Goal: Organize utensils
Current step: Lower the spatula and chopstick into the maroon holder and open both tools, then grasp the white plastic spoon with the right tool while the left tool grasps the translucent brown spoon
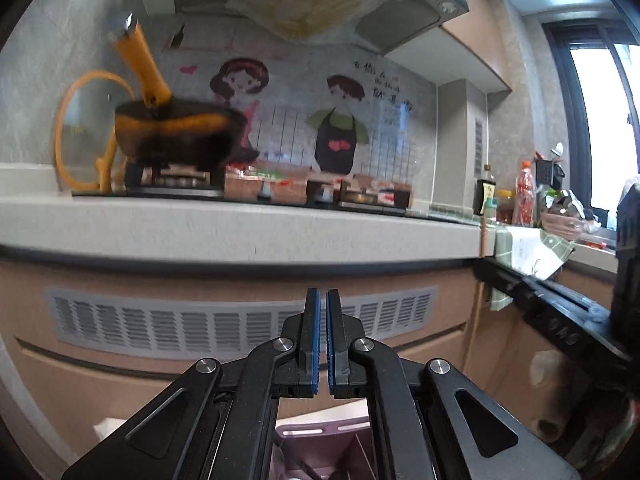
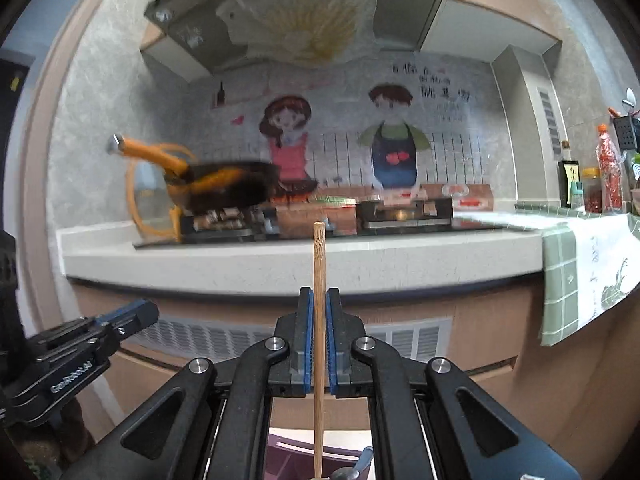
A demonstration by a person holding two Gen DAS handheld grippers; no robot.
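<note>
My right gripper (image 2: 319,296) is shut on a wooden chopstick (image 2: 319,264) that stands upright between the blue pads, its top end level with the counter edge. Its lower end drops toward a purple utensil holder (image 2: 296,452) below the gripper, where a grey utensil handle (image 2: 360,462) also shows. My left gripper (image 1: 322,298) is shut and empty, held in front of the cabinet vent. The purple holder (image 1: 316,436) also shows below it. The left gripper appears at the left of the right wrist view (image 2: 128,314). The right gripper's body (image 1: 560,300) and the chopstick (image 1: 483,236) show at the right of the left wrist view.
A white counter (image 1: 240,228) runs across ahead, with a stove (image 2: 400,218), a black and orange pan (image 1: 176,132) and a glass lid (image 1: 80,136). Bottles (image 1: 524,192) and a green cloth (image 2: 580,272) are at the right. A vent grille (image 1: 200,328) is in the cabinet front.
</note>
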